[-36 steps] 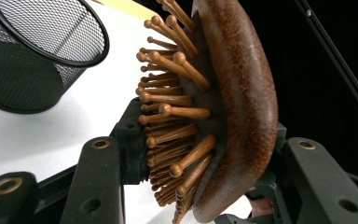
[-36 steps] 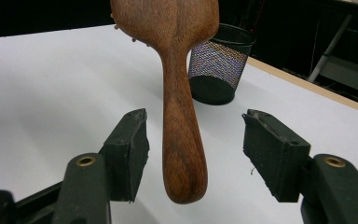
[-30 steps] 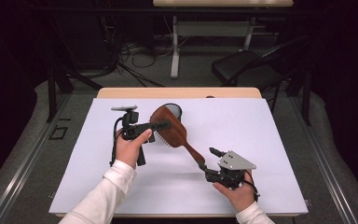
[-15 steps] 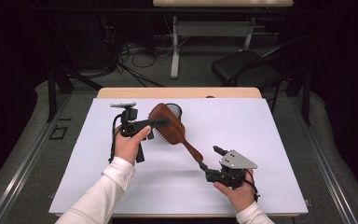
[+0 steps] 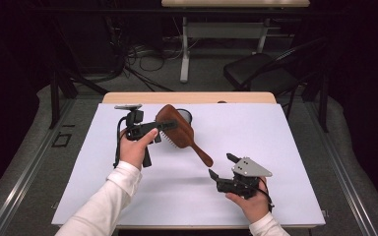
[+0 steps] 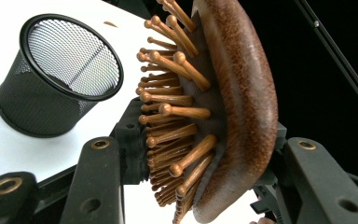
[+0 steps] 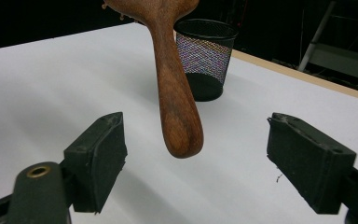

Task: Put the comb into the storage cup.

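Holding a brown oval wooden hairbrush (image 5: 177,129) above the white table (image 5: 285,162), the left gripper (image 5: 170,126) is clamped on its head, peg bristles on one pad. Handle slants down twd the right gripper (image 5: 220,166), whose jaws have just been opening, nothing held. Risk: brush pivots or slips, hitting the black mesh cup (image 6: 56,74) just behind.

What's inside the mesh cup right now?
In the left gripper view the mesh cup looks empty: just mesh wall and a seam. The brush covers nothing of its mouth there, but the bottom is out of sight. In the high view the brush hides most of it.
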The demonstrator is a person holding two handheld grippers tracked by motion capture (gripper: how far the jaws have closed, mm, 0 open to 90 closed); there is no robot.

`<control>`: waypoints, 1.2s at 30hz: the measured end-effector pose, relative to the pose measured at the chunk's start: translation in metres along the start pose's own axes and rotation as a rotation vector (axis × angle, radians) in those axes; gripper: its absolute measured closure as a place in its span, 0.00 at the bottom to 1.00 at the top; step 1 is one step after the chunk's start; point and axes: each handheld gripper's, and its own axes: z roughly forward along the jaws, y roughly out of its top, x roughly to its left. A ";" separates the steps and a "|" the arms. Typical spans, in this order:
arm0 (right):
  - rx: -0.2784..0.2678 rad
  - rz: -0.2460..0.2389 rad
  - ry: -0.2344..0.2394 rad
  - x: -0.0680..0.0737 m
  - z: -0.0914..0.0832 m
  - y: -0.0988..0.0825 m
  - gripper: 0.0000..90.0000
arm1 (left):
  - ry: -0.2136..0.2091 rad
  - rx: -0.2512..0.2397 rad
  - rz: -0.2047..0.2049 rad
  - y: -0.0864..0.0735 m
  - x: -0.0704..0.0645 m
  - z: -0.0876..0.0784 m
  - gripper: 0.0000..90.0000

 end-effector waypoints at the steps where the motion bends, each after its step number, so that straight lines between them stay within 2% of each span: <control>1: 0.000 0.001 -0.001 0.000 0.000 0.000 0.21 | 0.002 -0.003 -0.002 0.001 0.000 0.000 0.57; 13: -0.002 0.020 -0.017 0.000 0.001 0.000 0.15 | 0.014 -0.030 0.007 0.013 0.000 -0.006 0.57; 23: 0.004 0.018 -0.004 0.001 0.002 0.000 0.10 | 0.031 -0.062 0.016 0.026 -0.003 -0.013 0.56; 36: 0.012 0.003 0.008 0.002 0.002 -0.001 0.04 | 0.046 -0.095 0.009 0.038 -0.005 -0.019 0.56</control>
